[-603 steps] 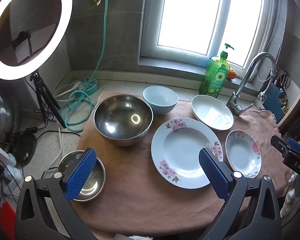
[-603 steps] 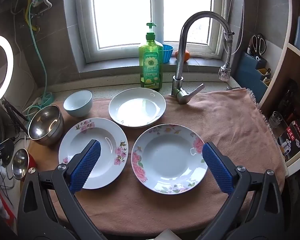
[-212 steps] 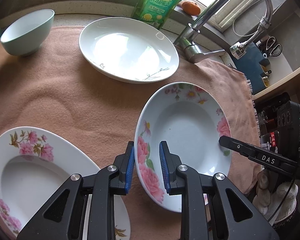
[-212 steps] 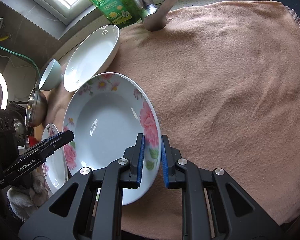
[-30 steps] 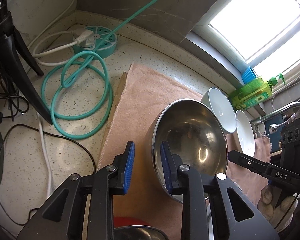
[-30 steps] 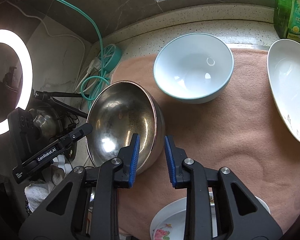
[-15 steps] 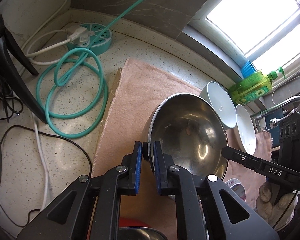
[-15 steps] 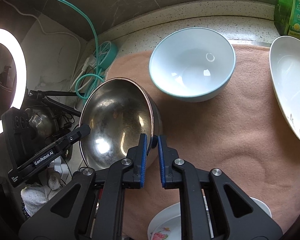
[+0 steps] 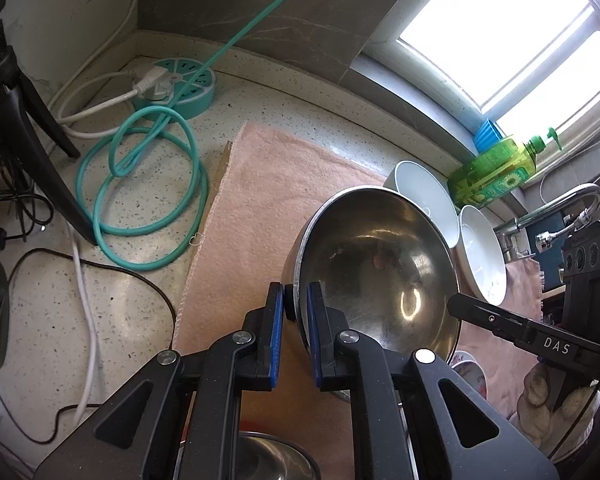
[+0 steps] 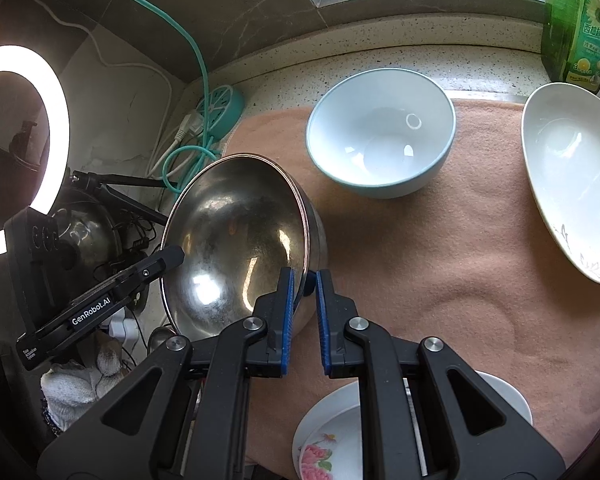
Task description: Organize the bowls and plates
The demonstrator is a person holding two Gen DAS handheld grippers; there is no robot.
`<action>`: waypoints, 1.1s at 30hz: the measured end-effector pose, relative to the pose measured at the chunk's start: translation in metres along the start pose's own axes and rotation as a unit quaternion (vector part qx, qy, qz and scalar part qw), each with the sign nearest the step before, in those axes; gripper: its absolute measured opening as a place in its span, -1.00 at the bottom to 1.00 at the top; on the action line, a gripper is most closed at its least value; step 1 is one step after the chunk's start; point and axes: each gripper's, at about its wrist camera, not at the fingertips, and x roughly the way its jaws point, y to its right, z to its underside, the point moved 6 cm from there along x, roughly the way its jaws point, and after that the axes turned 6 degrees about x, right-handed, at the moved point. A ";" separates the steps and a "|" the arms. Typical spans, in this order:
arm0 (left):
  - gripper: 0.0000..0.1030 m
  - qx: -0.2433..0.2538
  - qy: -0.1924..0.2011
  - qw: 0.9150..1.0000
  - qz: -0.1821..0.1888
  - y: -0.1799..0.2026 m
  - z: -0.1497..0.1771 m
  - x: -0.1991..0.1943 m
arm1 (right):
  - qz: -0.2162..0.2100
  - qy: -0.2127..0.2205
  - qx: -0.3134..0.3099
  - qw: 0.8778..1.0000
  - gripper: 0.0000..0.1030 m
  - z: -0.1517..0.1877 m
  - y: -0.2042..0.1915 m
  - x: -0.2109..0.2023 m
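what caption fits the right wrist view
Right gripper shut on steel bowl rim, pale blue bowl behind on towel.

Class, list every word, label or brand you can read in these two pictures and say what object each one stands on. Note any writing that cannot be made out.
"DAS": on the black arm of the right gripper, seen in the left wrist view.
"GenRobot.AI": on the black arm of the left gripper, seen in the right wrist view.
Small white print below "GenRobot.AI": too small to read.
Chinese characters on the green soap bottle label: too blurred to read.

Ahead of the left gripper (image 9: pixel 294 308), bare pink towel (image 9: pixel 268 200) lies open; coiled teal cable (image 9: pixel 148 184) crowds its left. Beyond the right gripper (image 10: pixel 304 280), a pale blue bowl (image 10: pixel 380 136) blocks.
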 end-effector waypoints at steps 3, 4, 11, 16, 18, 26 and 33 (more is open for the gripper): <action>-0.81 0.002 0.007 1.000 0.003 0.006 0.001 -0.007 | -0.004 0.004 -0.002 1.000 -0.78 0.003 0.001 -0.010; -0.81 0.004 0.009 1.000 0.004 0.009 0.001 -0.009 | -0.004 0.006 -0.003 1.000 -0.78 0.004 0.001 -0.014; -0.81 0.011 0.017 1.000 -0.001 0.018 0.006 -0.015 | -0.006 0.011 -0.008 1.000 -0.78 0.010 0.004 -0.025; -0.81 0.012 0.021 1.000 -0.005 0.021 0.009 -0.019 | -0.005 0.011 -0.014 1.000 -0.78 0.014 0.004 -0.028; -0.81 0.011 0.022 1.000 -0.008 0.021 0.011 -0.019 | -0.004 0.010 -0.013 1.000 -0.78 0.014 0.004 -0.026; -0.81 0.003 0.013 1.000 -0.018 0.013 0.018 -0.012 | 0.002 -0.001 -0.021 1.000 -0.78 0.022 0.000 -0.016; -0.81 0.004 0.009 1.000 -0.022 0.008 0.020 -0.008 | 0.008 -0.007 -0.021 1.000 -0.78 0.024 0.000 -0.008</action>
